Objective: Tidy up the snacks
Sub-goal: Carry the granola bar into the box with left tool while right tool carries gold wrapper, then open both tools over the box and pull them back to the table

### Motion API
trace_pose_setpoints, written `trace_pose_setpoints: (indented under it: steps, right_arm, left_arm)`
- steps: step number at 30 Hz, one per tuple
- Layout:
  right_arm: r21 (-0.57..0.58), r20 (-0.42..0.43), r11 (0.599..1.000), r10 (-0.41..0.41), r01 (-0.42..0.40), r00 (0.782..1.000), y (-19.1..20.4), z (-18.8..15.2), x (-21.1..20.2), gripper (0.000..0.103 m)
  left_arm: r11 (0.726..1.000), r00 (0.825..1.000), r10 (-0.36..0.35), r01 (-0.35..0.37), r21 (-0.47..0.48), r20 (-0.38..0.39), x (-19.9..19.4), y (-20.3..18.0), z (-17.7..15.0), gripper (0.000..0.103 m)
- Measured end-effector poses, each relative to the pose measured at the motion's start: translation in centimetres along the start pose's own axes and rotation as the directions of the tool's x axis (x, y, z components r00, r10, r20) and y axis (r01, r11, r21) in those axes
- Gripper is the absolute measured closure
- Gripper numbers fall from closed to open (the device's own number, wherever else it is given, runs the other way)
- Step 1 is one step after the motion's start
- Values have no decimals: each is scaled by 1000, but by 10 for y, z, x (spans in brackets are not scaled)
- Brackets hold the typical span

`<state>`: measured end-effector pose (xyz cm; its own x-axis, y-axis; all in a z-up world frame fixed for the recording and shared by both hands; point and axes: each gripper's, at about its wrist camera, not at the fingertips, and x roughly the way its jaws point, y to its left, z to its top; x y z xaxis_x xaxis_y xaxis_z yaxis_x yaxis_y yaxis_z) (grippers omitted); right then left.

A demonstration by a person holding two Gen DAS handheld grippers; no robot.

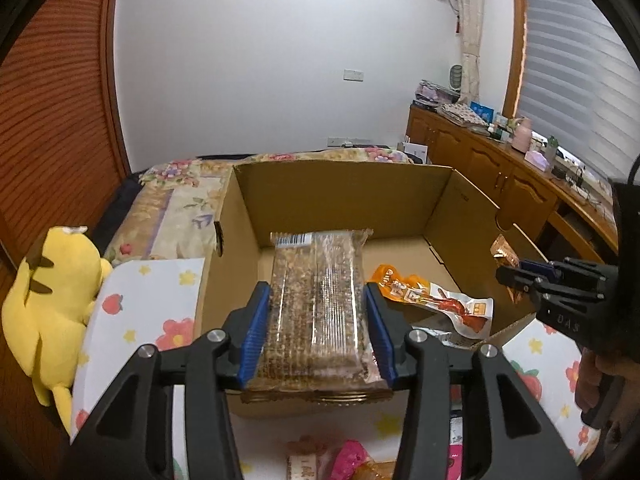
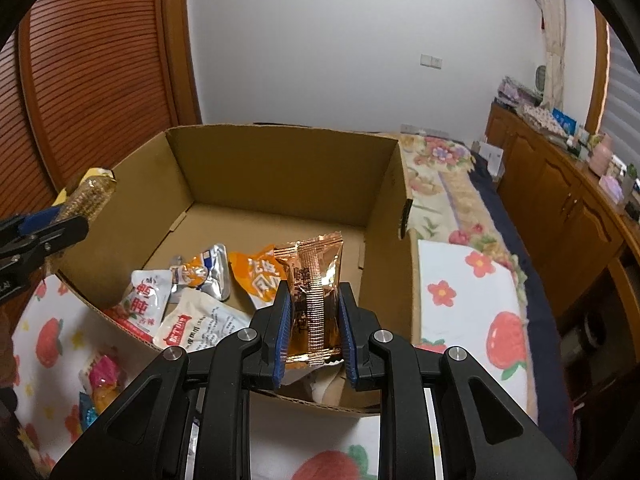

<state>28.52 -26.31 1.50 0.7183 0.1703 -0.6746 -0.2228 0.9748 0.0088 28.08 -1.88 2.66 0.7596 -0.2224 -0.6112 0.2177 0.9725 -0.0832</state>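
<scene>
My left gripper is shut on a long clear pack of brown cereal bars, held over the near edge of an open cardboard box. My right gripper is shut on a shiny copper snack packet, held over the same box near its front right corner. The right gripper also shows at the right of the left wrist view, and the left gripper at the left of the right wrist view. Several snack packets lie in the box: an orange one and white ones.
The box stands on a strawberry-print cloth over a bed with a floral quilt. Loose pink and orange snacks lie on the cloth in front of the box. A yellow plush toy sits at left. Wooden cabinets stand at right.
</scene>
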Motion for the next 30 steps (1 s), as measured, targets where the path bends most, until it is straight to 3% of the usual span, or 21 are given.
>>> trace_pose_setpoints:
  steps: [3,6,13,16,22,26,30]
  right_arm:
    - [-5,-10,999,32,-32,999,1,0,1,80]
    - [4,-14,999,40,-40,999,0,1,0,79]
    - [14,12,994,104,-104,995,4,-3,-6,57]
    - [-4,40,992,122,-122,992,9,-8,-16,57]
    - [-30,103,981,196,-194,975,23,-20,-46,57]
    - [-64,137,967,255,-248,957,39,-36,-68,57]
    - [-85,123,954,296,-287,947,53,-51,-73,57]
  left_arm:
    - [1000,1000,0,0,-4,-3,1,2,-1,56]
    - [1000,1000,2,-2,-4,-1,1,3,-2,45]
    - [1000,1000,0,0,2,8,-8,4,-7,40]
    - [1000,1000,-5,5,14,16,-14,5,-10,25]
    - [999,998,-34,32,39,51,-36,3,-17,24]
    - [998,995,-56,53,46,85,-53,1,-27,12]
    - [998,993,-44,38,54,108,-59,1,-42,9]
